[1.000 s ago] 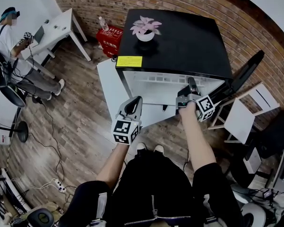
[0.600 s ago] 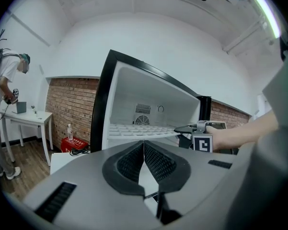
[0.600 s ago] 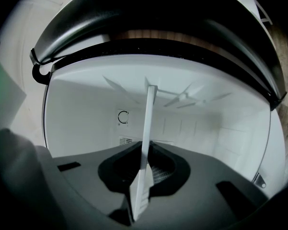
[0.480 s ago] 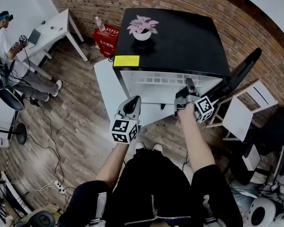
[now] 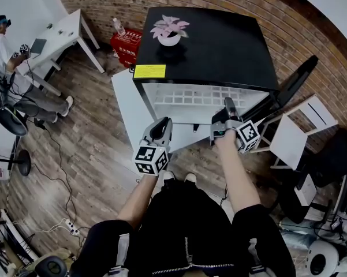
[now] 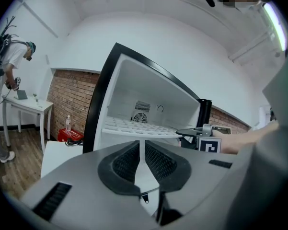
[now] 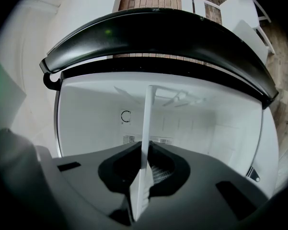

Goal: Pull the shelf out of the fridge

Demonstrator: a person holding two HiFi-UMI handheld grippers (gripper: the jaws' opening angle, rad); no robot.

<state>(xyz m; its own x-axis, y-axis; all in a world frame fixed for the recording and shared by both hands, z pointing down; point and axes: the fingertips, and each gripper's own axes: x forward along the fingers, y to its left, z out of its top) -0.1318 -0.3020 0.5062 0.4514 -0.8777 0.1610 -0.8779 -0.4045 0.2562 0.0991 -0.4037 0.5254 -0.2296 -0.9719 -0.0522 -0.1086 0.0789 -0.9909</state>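
A black mini fridge (image 5: 219, 45) stands open, its white door (image 5: 125, 100) swung out to the left. Inside lies the white grid shelf (image 5: 190, 98). My right gripper (image 5: 228, 107) reaches into the opening on the right and is shut on the shelf's front edge. In the right gripper view the shelf (image 7: 146, 119) runs edge-on as a white strip between the closed jaws of that gripper (image 7: 144, 169). My left gripper (image 5: 161, 128) hovers in front of the fridge, shut and empty. The left gripper view shows the left gripper (image 6: 144, 159) facing the shelf (image 6: 134, 127), with the right gripper (image 6: 201, 132) at the shelf's right end.
A potted plant (image 5: 168, 33) stands on the fridge top, with a yellow label (image 5: 149, 71) on its front edge. A red crate (image 5: 126, 39) sits behind on the left, by a white desk (image 5: 60, 33) and a person (image 5: 3, 53). A white chair (image 5: 294, 134) stands right.
The head view has shifted a little, so more of the shelf's grid shows. Both grippers keep nearly the same places; the left one has rolled slightly.
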